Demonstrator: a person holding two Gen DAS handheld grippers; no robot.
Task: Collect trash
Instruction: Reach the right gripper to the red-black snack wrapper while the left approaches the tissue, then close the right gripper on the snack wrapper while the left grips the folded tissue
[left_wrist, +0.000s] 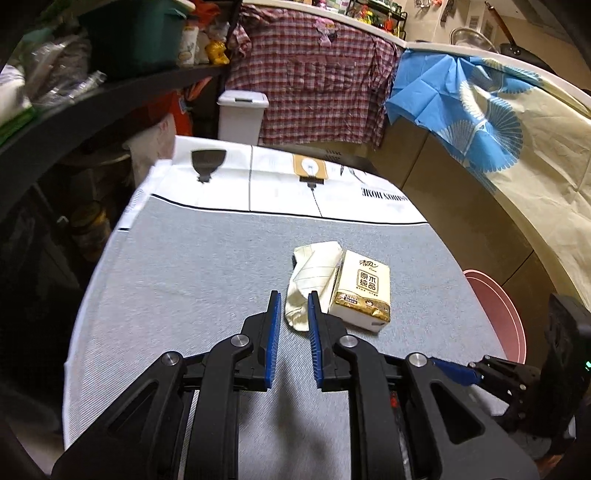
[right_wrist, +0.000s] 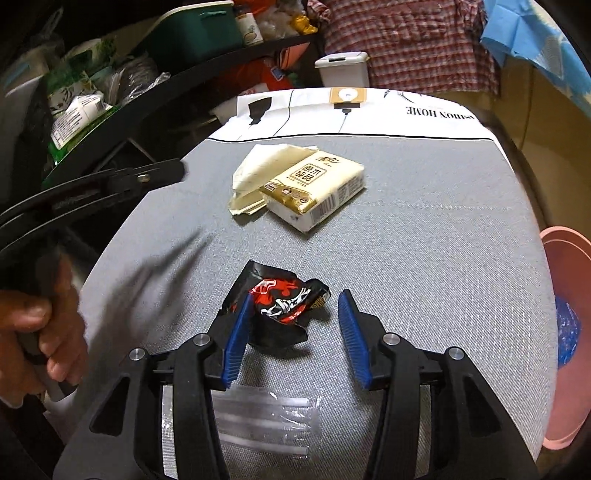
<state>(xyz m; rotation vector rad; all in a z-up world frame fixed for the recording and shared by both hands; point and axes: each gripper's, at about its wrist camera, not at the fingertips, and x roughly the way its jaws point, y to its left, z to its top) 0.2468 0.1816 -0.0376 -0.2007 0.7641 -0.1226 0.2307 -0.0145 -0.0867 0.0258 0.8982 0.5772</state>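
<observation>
Item: clear plastic sleeve (right_wrist: 264, 415), flat on the grey-clothed bench (right_wrist: 424, 236), beneath the right gripper (right_wrist: 295, 312). Jaws spread, empty. Crumpled black-and-red wrapper (right_wrist: 284, 301) lies between and just ahead of them, nearer the left blue pad, long axis crosswise. Left gripper (left_wrist: 293, 308): jaws narrowly parted, empty, aimed at the loose tissue (left_wrist: 312, 280) beside the tissue pack (left_wrist: 364, 291). Pink bin (right_wrist: 561, 332) at right.
</observation>
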